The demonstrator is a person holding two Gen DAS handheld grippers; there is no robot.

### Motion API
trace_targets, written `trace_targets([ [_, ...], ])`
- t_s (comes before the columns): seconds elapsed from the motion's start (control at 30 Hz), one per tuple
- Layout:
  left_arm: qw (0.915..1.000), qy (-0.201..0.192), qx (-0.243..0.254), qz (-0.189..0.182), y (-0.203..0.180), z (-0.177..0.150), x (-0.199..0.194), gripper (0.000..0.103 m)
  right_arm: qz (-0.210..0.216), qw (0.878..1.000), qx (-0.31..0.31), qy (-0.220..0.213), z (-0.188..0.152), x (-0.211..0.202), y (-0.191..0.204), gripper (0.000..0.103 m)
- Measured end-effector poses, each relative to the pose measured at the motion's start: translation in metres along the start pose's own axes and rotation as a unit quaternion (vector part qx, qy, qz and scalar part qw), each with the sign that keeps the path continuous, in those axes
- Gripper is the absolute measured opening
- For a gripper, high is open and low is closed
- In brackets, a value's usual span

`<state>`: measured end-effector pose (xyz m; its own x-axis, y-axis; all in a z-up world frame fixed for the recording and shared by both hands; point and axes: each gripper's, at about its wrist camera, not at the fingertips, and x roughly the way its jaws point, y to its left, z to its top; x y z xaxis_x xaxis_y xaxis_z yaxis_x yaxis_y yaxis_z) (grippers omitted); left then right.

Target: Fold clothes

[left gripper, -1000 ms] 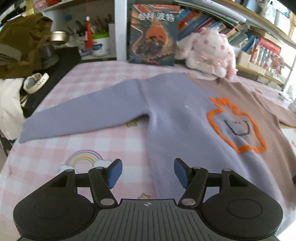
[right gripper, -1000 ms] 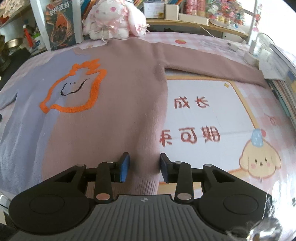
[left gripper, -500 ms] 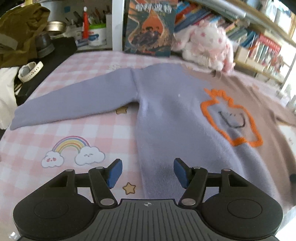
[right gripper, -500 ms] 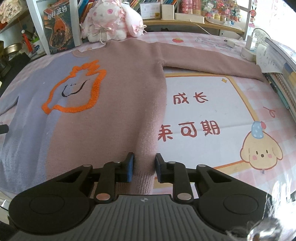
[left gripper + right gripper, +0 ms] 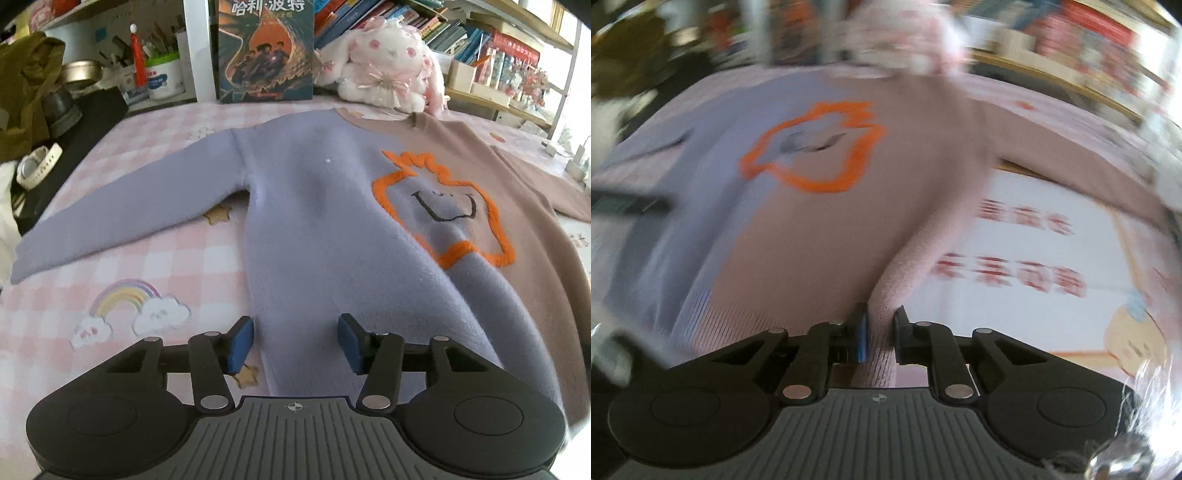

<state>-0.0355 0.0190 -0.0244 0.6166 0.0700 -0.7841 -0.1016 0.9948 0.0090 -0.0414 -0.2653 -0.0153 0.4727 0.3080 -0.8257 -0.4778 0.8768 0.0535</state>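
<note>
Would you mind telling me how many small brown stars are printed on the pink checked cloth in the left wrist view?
2. One star sits below the sweater's purple sleeve; another star lies by the hem. The sweater may hide more.

**A cluttered, sunlit study corner**

A pink checked cloth [image 5: 177, 258] printed with a rainbow and stars covers the worktop. Behind it, shelves [image 5: 491, 40] hold rows of books, with a large book [image 5: 266, 48] and a plush rabbit [image 5: 384, 70] propped in front. Bright daylight enters from the right. An olive bag [image 5: 26, 85] sits far left.
</note>
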Motion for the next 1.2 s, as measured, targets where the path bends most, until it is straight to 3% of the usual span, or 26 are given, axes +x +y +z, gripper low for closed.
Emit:
trace_targets([
  [0.07,1.0,0.003,0.004,0.001,0.001,0.004,0.002,0.053,0.026,1.0,-0.015,0.002,0.001,0.001,0.007,0.013],
  [0.13,0.9999,0.001,0.011,0.003,0.0,0.003,0.001,0.052,0.02,1.0,-0.016,0.001,0.001,0.001,0.007,0.012],
  [0.3,0.9999,-0.005,0.013,0.006,-0.005,-0.003,-0.002,0.052,-0.038,0.998,0.048,-0.01,0.0,0.0,-0.02,0.012],
  [0.47,0.9998,-0.009,0.018,0.002,-0.003,-0.004,-0.002,0.053,-0.057,0.995,0.082,-0.012,-0.006,-0.004,-0.038,0.012],
  [0.63,0.9997,-0.018,0.015,0.008,0.004,0.001,0.003,0.051,-0.058,0.996,0.06,-0.011,-0.003,0.0,-0.026,0.012],
  [0.77,0.9995,-0.01,-0.018,0.024,0.014,0.007,0.006,0.051,-0.073,0.996,0.052,-0.013,-0.003,0.0,-0.023,0.013],
  [0.83,0.9994,-0.009,-0.024,0.023,0.018,0.007,0.002,0.048,-0.085,0.995,0.055,-0.014,-0.005,-0.001,-0.024,0.025],
  [0.9,0.9995,-0.016,-0.025,0.008,0.02,0.003,-0.007,0.048,-0.092,0.994,0.062,-0.015,-0.007,-0.002,-0.026,0.031],
  [1.07,0.9992,-0.017,-0.036,-0.006,0.028,-0.005,-0.01,0.048,-0.08,0.991,0.107,-0.014,-0.012,-0.005,-0.036,0.031],
  [1.2,0.9972,-0.039,-0.063,-0.008,0.043,0.007,0.001,0.047,-0.071,0.988,0.134,-0.015,-0.014,-0.006,-0.04,0.03],
])
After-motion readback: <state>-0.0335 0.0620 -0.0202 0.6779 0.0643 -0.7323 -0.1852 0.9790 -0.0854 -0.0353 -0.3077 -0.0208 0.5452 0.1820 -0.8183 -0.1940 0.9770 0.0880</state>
